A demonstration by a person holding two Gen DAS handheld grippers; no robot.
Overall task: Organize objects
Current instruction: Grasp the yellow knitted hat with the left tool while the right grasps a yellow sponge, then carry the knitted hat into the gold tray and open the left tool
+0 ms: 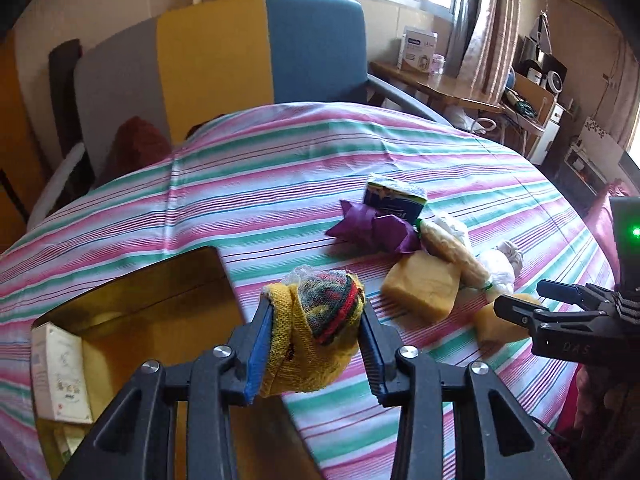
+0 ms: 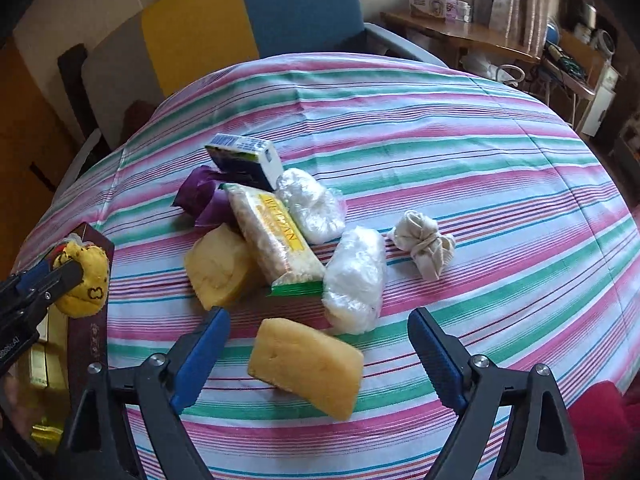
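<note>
Left tongs (image 1: pixel 316 344): clamped on yellow knit bundle (image 1: pixel 316 320), held above table's near-left edge, beside open box (image 1: pixel 132 300).
Right tongs (image 2: pixel 316 344): spread wide, nothing gripped; yellow sponge block (image 2: pixel 308 364) lies on cloth betw. the jaws.
Table (image 2: pixel 460 132): striped cloth.
Pile, centre: 2nd sponge block (image 2: pixel 218 266), cracker pack (image 2: pixel 276 236), purple ribbon (image 2: pixel 200 196), small carton (image 2: pixel 246 160), two white wrapped bundles (image 2: pixel 354 280), knotted cloth (image 2: pixel 424 246) apart to right.

Two fisheye views look forward and down from close above a striped surface (image 1: pixel 280 184). Both share the pile of packets (image 2: pixel 276 236) and the chair (image 1: pixel 224 52) beyond.
</note>
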